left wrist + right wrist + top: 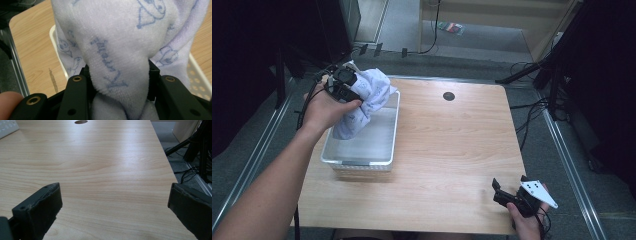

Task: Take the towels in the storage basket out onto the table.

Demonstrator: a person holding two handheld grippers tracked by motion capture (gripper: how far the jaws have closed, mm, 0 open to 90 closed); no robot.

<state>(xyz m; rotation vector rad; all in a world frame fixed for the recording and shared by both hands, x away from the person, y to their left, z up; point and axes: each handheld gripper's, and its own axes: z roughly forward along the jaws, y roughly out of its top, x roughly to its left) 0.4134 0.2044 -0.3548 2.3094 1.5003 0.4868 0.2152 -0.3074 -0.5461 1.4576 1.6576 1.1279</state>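
Above the white basket (362, 162) at the table's (452, 150) left side, your left gripper (343, 84) holds a pale lilac towel (369, 92) bunched and hanging, its lower folds trailing down inside the basket's near-left wall. In the left gripper view the jaws are pinching a thick fold of that towel (120, 50), the terry pile and its blue printed figures bulging out between them; the grip sits high on the cloth, which is why most of it drapes free below. That hold suits lifting the towel clear of the basket, and judging by how much still dangles within the rim, the lift looks only partly made. Your right gripper (507, 192) rests low at the table's near-right corner, well apart from the basket, its jaws spread wide over bare wood with nothing between them; it looks parked out of the way, ready to take a corner when the towel comes across.
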